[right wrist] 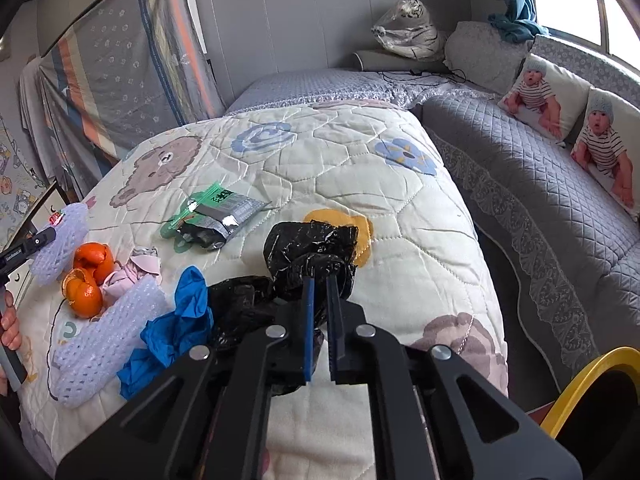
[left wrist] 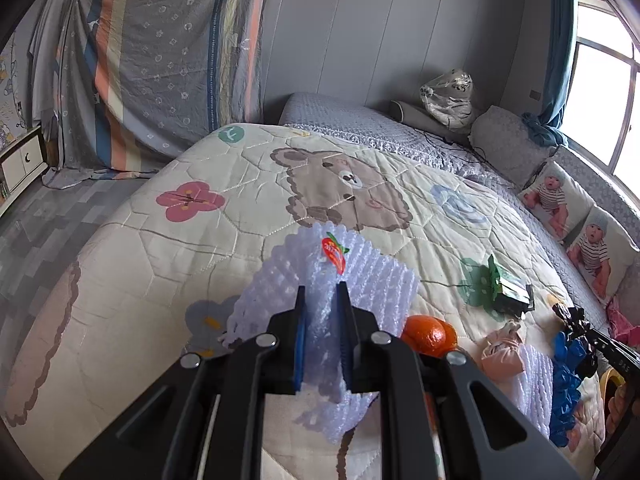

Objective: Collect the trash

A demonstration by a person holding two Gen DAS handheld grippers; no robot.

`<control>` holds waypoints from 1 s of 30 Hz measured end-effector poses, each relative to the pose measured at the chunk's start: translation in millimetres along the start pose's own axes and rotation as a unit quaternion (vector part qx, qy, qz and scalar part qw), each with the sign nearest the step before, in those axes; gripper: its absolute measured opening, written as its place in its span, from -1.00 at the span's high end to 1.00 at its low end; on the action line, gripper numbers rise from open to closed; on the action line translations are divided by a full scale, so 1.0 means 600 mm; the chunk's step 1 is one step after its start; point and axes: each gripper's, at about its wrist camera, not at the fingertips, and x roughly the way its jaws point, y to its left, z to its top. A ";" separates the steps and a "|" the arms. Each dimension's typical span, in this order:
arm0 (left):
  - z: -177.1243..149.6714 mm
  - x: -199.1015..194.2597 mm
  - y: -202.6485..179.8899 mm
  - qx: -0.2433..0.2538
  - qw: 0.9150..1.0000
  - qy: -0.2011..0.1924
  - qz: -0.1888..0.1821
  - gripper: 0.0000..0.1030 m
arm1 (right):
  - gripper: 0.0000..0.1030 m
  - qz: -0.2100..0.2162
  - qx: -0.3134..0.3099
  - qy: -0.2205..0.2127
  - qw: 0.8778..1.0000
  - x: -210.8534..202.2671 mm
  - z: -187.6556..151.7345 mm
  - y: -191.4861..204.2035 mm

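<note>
My left gripper (left wrist: 322, 285) is shut on a white foam fruit net (left wrist: 340, 272) with a red sticker, held just above the quilt (left wrist: 200, 260). My right gripper (right wrist: 320, 278) is shut on a crumpled black plastic bag (right wrist: 312, 252). On the quilt lie orange peels (right wrist: 86, 276), a pink wrapper (right wrist: 132, 272), a second foam net (right wrist: 108, 336), a blue glove (right wrist: 180, 320) and a green and silver snack packet (right wrist: 216, 216). The left gripper with its net also shows in the right wrist view (right wrist: 60, 240).
A yellow-rimmed bin (right wrist: 592, 392) stands at the lower right beside the bed. A grey quilted bench (right wrist: 540, 184) with baby-print cushions (right wrist: 560, 104) runs along the window. A striped sheet (left wrist: 160, 60) hangs at the back left.
</note>
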 end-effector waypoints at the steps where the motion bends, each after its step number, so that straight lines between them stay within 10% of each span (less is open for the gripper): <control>1: 0.001 -0.003 0.001 -0.001 1.000 -0.002 0.000 0.75 | 0.97 0.000 -0.003 -0.004 1.000 -0.005 0.002 0.001; 30: 0.002 -0.073 -0.051 0.024 0.998 -0.040 -0.037 0.75 | 0.97 0.009 -0.018 -0.047 0.999 -0.089 0.016 -0.021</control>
